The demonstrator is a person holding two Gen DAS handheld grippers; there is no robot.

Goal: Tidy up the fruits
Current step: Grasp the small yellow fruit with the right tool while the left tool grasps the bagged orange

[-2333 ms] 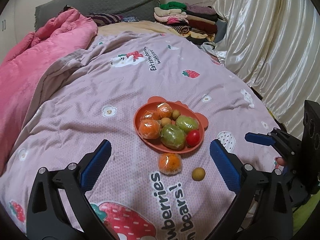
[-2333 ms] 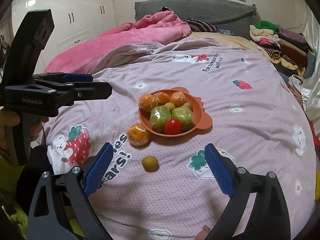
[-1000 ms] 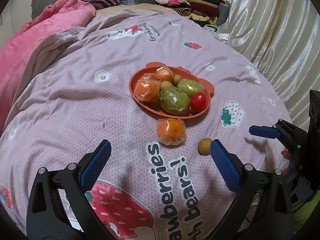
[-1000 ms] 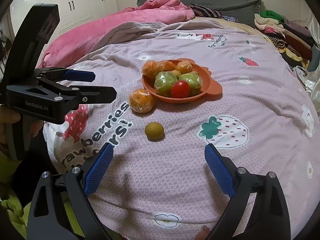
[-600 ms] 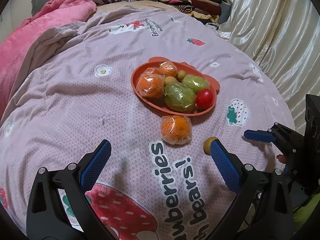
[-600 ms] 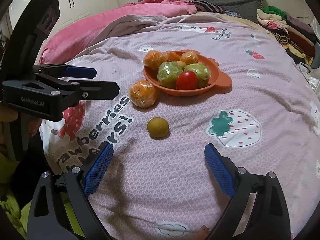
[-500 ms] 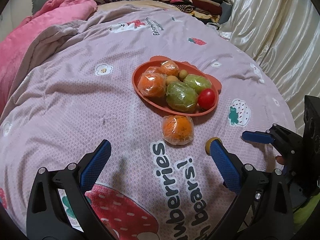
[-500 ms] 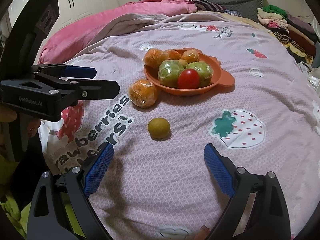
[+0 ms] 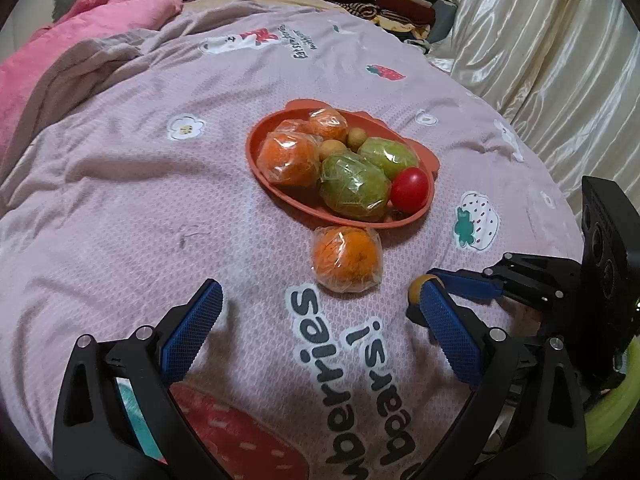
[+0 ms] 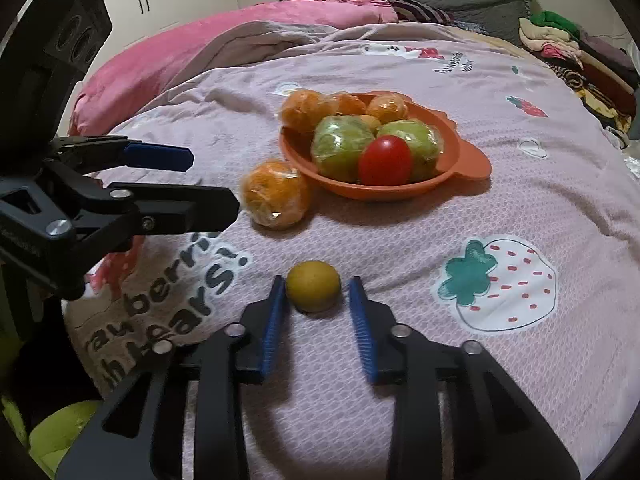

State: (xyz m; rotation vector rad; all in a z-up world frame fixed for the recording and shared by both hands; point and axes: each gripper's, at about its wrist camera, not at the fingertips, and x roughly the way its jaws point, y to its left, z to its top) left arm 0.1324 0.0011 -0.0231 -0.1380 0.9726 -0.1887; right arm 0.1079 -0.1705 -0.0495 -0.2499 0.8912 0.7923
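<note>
Small round yellow-green fruit (image 10: 313, 286), smooth, unwrapped, between closing right claw (image 10: 316, 296).

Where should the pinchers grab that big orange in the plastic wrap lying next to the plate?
Probably around its round middle, coming down from above on the near side. The wrapped orange lies on the bedspread right by the orange plate, so the far side is crowded. Its wrap looks slippery, so grip the widest part, not the loose plastic. The left gripper is open and points toward it.

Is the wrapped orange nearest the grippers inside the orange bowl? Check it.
No, the wrapped orange lies on the bedspread just outside the orange bowl.
</note>
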